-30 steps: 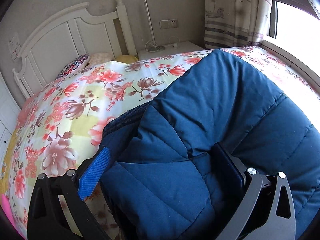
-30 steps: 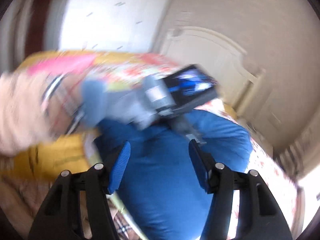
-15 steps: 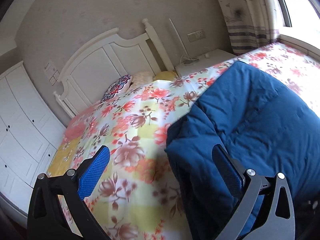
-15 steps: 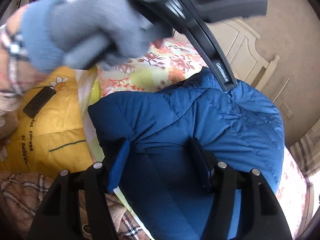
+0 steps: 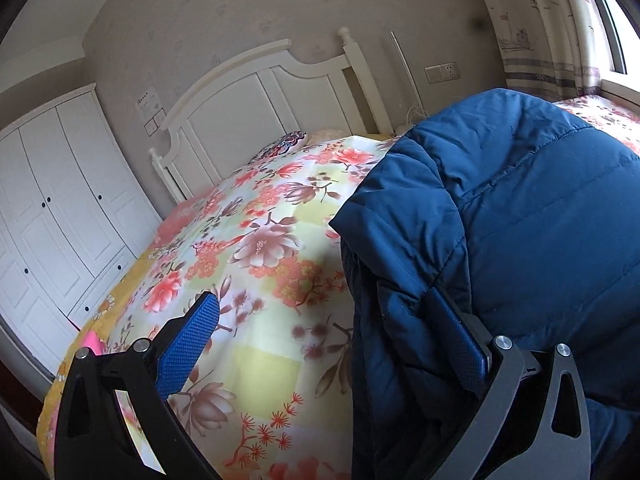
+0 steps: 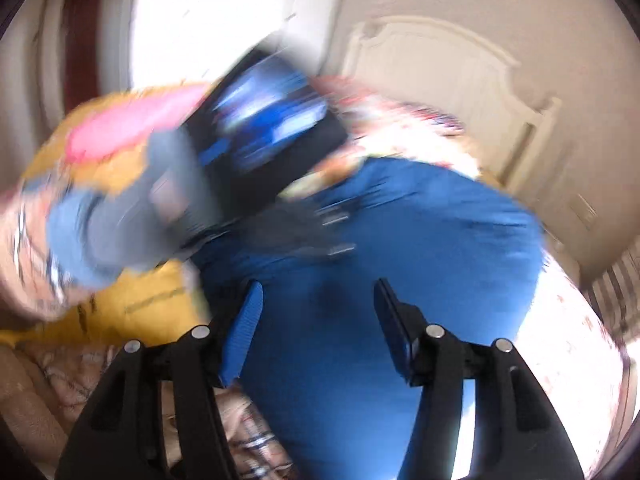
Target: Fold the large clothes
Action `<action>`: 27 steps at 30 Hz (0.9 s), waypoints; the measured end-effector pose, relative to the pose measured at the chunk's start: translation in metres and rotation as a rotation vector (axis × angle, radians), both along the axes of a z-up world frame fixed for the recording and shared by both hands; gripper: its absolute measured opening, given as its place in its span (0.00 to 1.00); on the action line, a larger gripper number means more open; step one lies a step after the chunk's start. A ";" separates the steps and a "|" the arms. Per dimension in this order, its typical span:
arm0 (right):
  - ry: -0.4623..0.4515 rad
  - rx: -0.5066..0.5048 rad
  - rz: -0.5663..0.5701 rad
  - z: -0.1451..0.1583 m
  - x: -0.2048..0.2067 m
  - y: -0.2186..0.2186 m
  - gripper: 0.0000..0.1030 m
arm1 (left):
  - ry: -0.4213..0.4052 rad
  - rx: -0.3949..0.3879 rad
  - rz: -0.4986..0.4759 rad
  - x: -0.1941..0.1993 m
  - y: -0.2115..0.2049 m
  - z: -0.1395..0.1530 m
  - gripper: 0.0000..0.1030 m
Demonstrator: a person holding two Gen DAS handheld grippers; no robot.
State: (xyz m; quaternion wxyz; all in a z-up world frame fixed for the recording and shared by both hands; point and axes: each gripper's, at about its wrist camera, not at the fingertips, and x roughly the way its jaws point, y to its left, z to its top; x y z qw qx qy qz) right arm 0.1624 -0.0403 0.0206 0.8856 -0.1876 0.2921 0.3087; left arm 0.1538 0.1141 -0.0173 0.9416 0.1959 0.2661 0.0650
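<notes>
While my left gripper [image 5: 332, 344] is spread wide open, it holds nothing. Its one finger [image 5: 464, 344] is pushed into the side of the big blue puffy jacket [image 5: 520, 208], and the other finger [image 5: 188, 344] hangs over the flowery bed cover [image 5: 248, 248] with only air by it. My right gripper [image 6: 318, 328] is open too, with the jacket [image 6: 360, 280] under and just past its fingers. I cannot tell if those fingers touch the cloth, because that picture is all smeared.

The jacket lies on the bed, close in front of both grippers, folded over into a fat lump.

I think the puffy cloth may spring back open, because nothing pins it down. The edge next to my left gripper hangs down loose and looks ready to slide. My two grippers are also near each other, so they could bump while I move this fast.

My left camera shows sharp things farther out: the white headboard [image 5: 256, 100], the white wardrobe [image 5: 60, 200] and the curtain [image 5: 532, 24]. My right camera shows what the left one misses: the gloved hand [image 6: 116, 224] on the other gripper, and a yellow cloth [image 6: 132, 304] off to the side.
</notes>
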 end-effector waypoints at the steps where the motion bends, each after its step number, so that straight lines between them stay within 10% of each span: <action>1: -0.001 0.022 -0.043 0.007 0.017 -0.013 0.55 | 0.001 0.005 0.000 0.000 -0.001 0.000 0.96; 9: 0.075 0.096 -0.233 0.017 0.156 -0.056 0.34 | -0.004 -0.023 0.006 -0.003 0.003 -0.002 0.96; 13: 0.263 -0.015 -0.202 -0.048 0.220 -0.033 0.34 | -0.003 -0.046 0.011 -0.002 0.008 -0.003 0.96; 18: 0.242 -0.092 -0.160 -0.039 0.229 -0.025 0.34 | 0.022 -0.098 -0.001 0.001 0.015 -0.006 0.96; 22: 0.158 0.066 -0.283 -0.009 0.233 -0.062 0.34 | 0.009 -0.107 0.003 0.000 0.016 -0.007 0.96; 27: 0.263 0.040 -0.292 -0.067 0.254 -0.066 0.39 | 0.005 -0.141 0.007 0.001 0.020 -0.010 0.96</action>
